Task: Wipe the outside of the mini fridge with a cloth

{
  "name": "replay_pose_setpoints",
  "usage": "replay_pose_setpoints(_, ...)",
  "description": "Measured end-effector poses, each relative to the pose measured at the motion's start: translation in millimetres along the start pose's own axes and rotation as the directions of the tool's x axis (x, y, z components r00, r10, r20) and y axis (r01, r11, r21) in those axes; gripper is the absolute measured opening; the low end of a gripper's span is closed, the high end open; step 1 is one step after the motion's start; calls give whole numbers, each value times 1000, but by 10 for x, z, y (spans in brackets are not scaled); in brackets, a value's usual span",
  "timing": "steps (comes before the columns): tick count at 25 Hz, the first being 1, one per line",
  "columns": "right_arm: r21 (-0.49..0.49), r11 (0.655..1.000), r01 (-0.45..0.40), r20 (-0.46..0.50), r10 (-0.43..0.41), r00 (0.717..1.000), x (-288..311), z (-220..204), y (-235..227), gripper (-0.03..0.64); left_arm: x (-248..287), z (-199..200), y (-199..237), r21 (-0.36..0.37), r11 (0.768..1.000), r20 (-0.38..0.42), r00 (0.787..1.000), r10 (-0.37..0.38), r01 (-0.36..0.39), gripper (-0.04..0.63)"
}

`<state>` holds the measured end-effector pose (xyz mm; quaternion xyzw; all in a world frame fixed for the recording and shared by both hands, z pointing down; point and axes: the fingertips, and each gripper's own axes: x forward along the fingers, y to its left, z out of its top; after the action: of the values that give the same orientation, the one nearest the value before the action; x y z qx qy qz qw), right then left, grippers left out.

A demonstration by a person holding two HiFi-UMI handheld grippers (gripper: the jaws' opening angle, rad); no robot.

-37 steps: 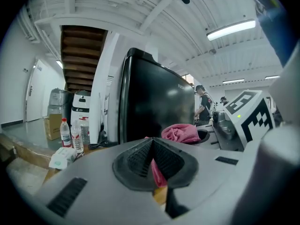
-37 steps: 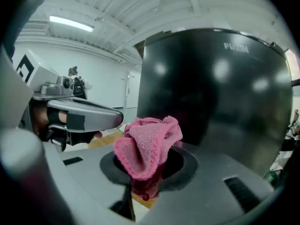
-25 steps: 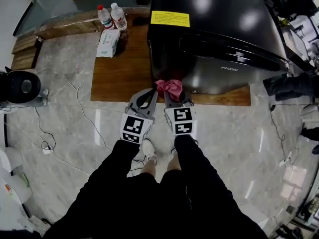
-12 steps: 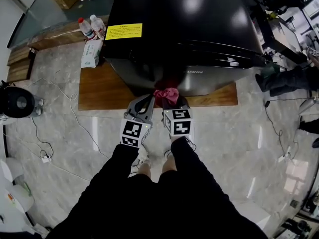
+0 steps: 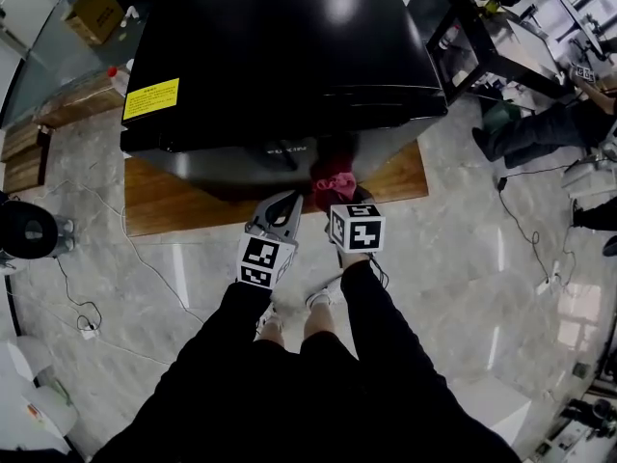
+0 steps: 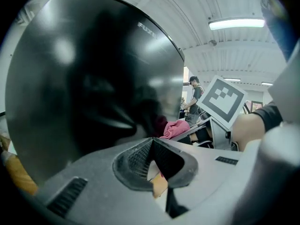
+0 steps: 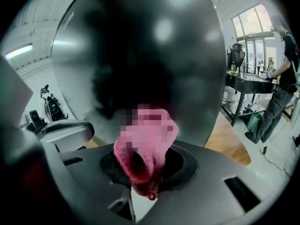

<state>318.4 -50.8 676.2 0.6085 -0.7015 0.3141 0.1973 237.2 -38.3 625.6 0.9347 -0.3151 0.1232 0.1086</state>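
The mini fridge (image 5: 280, 56) stands on a low wooden board (image 5: 159, 201) laid on the shiny stone floor (image 5: 434, 258); the person stands just in front of it, looking down on its black top and glossy front. The right gripper (image 5: 342, 204) has its jaws clamped on a bunched pink cloth (image 7: 140, 163); the cloth bulges out past the tips and sits low against the fridge's front face, though whether it actually presses on the surface is hard to tell. The left gripper (image 6: 152, 142) hangs just beside the right one, near the same face; its jaws are closed tip to tip with nothing between them.

The cloth is soft, light and limp; it will fold and drag rather than push, so the hold is best kept where it is, on the gathered middle, with a good wad left free in front to meet the panel. The fridge is probably heavy, stiff and steady enough to take wiping pressure without shifting; its smooth, shiny skin should let the cloth slide easily, and too light a grip could let the cloth slip out during a stroke.
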Motion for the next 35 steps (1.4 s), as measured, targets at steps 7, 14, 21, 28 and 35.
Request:
replay_pose_setpoints(7,-13,998,57,-28,-58,998,-153,34,-787,97,512,100,-466,9,998,-12,998,-58,58,6)
replay_pose_setpoints(14,-74,994,85,39,-83,996,-334,191,-1370,95,918,300,-871,-8,995,-12,995,-98,98,6)
replay_pose_setpoints(21,-91,996,-25,341,54,939,-1235,721,-1743,95,965,824,-1484,-20,991,28,991,-133,133,6)
replay_pose_setpoints(28,-185,974,-133,443,204,873,-1852,1077,-1661,97,836,1425,-1886,15,991,107,985,-133,132,6)
replay_pose_setpoints(35,-264,944,-198,462,304,833,-1957,1388,-1599,97,826,1704,-2163,13,980,148,968,-200,200,6)
